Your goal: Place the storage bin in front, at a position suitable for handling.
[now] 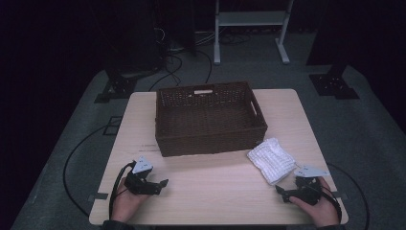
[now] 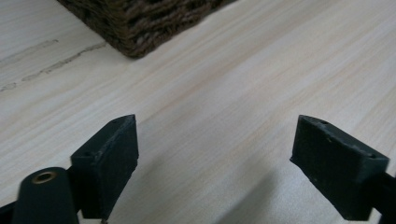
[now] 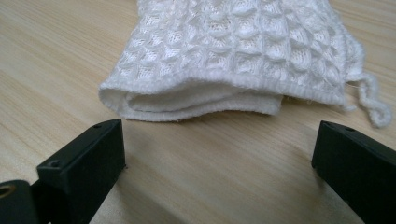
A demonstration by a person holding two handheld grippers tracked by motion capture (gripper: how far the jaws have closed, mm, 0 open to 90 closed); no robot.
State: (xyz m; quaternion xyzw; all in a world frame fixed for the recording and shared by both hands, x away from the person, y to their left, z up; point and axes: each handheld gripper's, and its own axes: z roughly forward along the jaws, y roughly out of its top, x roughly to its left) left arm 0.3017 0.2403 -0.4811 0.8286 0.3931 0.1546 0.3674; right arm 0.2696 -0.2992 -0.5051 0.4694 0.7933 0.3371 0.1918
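— Counting first: how many cloths were there?

— One cloth (image 1: 271, 160), white and waffle-knit, folded, lying flat on the table (image 1: 210, 187) near its right front part. A loose thread curled off one corner in the right gripper view.

— And where were the tongs?

— Two of them. The right gripper (image 1: 283, 191) sat just in front of the cloth, near it but not touching; its jaws stood wide apart with bare wood between them, the folded edge of the cloth (image 3: 233, 60) facing them. The left gripper (image 1: 163, 186) rested well apart on the left front part of the table, jaws also spread wide, holding nothing.

— Any room to move?

— Plenty. A broad stretch of bare wood ran between the two grippers along the front edge. The cloth lay just beside the basket's right front corner, with a small gap between them, and short of the table's right edge.

— What about containers?

— One basket (image 1: 210, 141), dark brown wicker, rectangular, with handle slots, standing at the middle back of the table. Its inside was dim; I could make out nothing in it.
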